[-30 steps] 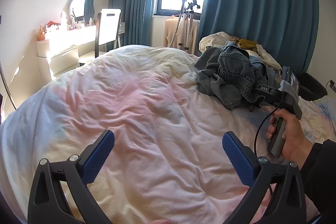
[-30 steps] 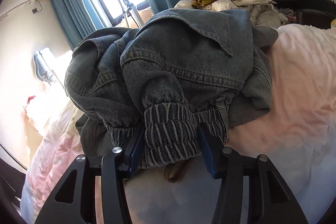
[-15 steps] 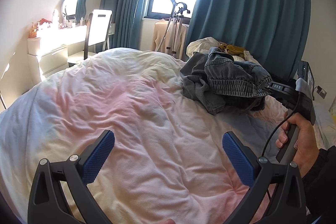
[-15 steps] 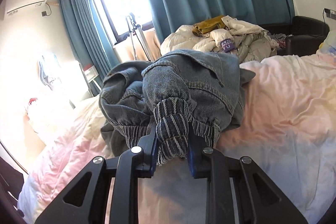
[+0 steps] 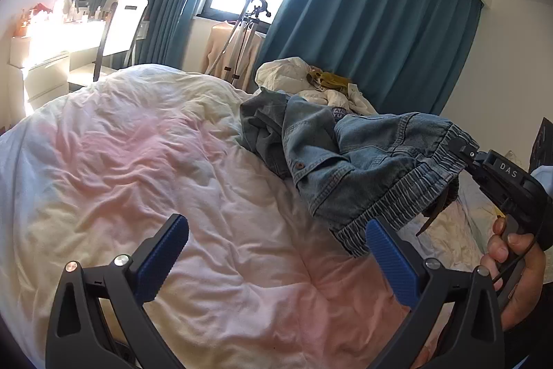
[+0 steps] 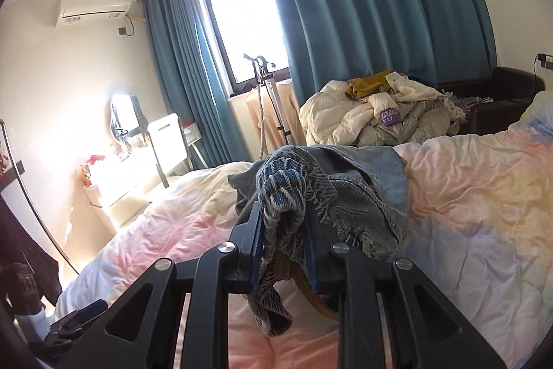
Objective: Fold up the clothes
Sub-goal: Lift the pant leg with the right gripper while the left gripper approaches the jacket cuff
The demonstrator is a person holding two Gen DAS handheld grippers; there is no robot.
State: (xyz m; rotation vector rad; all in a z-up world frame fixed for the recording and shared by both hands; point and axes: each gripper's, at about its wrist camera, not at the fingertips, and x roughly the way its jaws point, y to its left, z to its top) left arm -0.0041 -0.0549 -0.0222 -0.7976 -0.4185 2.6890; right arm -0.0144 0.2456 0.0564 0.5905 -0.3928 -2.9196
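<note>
The right gripper [image 6: 282, 241] is clamped on the ribbed elastic cuff of a grey-blue denim jacket [image 5: 349, 154], its blue pads pressed narrow with the striped band bunched between them and a loose end of the cuff hanging down below the fingers. In the left wrist view the same right gripper [image 5: 459, 151] comes in from the right edge, held by the person's hand [image 5: 515, 268], and the gripped part of the jacket is lifted clear of the bed while the rest of the garment trails back and down to the far side, still resting in a crumpled heap on the duvet [image 5: 155, 168].

The left gripper [image 5: 276, 251] hangs over the near part of the bed with its blue pads spread wide and nothing between them. Its right finger sits just beside the lowest edge of the jacket's elastic hem; I cannot tell whether the two touch.

The duvet is white with soft pink and yellow patches and is heavily wrinkled. Beyond the jacket, at the far end of the bed, lies a pile of pale clothes [image 6: 373, 116] with a mustard-yellow piece on top. Teal curtains [image 6: 363, 6] frame a bright window, and a garment steamer stand [image 6: 266, 99] is in front of it. On the far left is a sunlit dressing counter [image 5: 58, 47] with a mirror and a white chair.
</note>
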